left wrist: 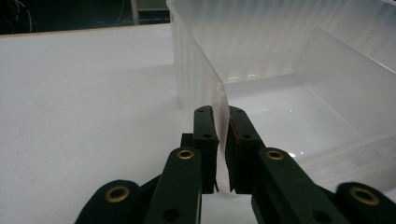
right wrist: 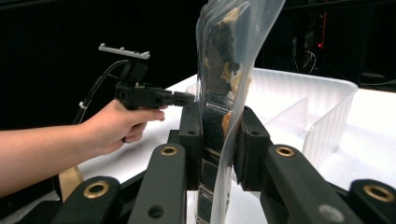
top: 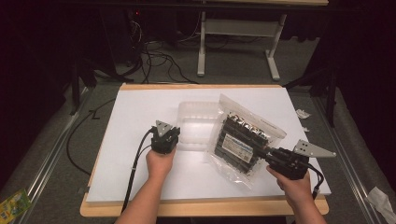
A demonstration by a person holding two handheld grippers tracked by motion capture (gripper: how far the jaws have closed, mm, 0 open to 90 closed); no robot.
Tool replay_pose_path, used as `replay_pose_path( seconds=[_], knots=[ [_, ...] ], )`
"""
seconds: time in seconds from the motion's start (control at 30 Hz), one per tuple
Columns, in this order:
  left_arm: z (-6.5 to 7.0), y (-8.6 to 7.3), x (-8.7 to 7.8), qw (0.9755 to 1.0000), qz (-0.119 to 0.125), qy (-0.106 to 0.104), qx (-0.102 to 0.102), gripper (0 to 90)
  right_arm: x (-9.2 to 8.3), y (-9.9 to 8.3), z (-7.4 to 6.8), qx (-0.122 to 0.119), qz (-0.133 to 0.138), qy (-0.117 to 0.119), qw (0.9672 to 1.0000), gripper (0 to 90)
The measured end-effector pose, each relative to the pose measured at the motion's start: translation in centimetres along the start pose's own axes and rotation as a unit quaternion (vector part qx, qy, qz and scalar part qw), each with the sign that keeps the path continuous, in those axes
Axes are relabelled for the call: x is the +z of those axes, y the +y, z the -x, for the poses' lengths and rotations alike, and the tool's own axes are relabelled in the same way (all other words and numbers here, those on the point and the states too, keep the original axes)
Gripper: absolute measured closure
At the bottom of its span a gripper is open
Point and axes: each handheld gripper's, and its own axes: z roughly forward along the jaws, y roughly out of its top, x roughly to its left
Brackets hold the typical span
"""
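Note:
A clear plastic bin (top: 198,122) sits on the white board at mid-table. My left gripper (top: 167,135) is shut on the bin's near left wall, and in the left gripper view the thin rim (left wrist: 219,100) is pinched between both jaws. A clear zip bag of dark packed items (top: 243,137) hangs over the bin's right side. My right gripper (top: 268,154) is shut on the bag's lower part; the bag (right wrist: 224,70) rises upright between its jaws. Behind the bag in the right gripper view stands the bin (right wrist: 317,107), with the left gripper (right wrist: 184,99) at its wall.
The white board (top: 140,116) lies on a wooden tabletop (top: 201,207). Behind the table stand a white desk frame (top: 236,35) and loose cables (top: 159,58) on the floor. Scraps of paper (top: 302,113) lie off the board's right side.

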Motion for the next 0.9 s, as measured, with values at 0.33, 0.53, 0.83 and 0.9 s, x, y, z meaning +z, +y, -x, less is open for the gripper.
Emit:
replay_pose_path(
  seconds=[0.33,0.53,0.83,0.9],
  knots=[
    [0.2,-0.7,-2.4,0.9995,-0.025,0.005,0.020,46.2,-0.1,0.2,-0.3,-0.005,0.014,-0.012,0.9998,77.0],
    [-1.0,-1.1,-7.2,0.9976,-0.022,0.010,0.065,37.2,0.0,0.2,-0.5,-0.011,0.021,-0.020,0.9995,76.9],
    [-2.7,-3.8,-12.5,0.9951,-0.006,-0.031,0.094,33.8,0.5,1.0,-1.2,-0.022,0.036,-0.030,0.9986,76.9],
    [-3.1,-4.2,-12.4,0.9949,-0.011,-0.048,0.088,34.6,0.9,1.3,-1.5,-0.026,0.038,-0.034,0.9983,76.9]
  ],
)
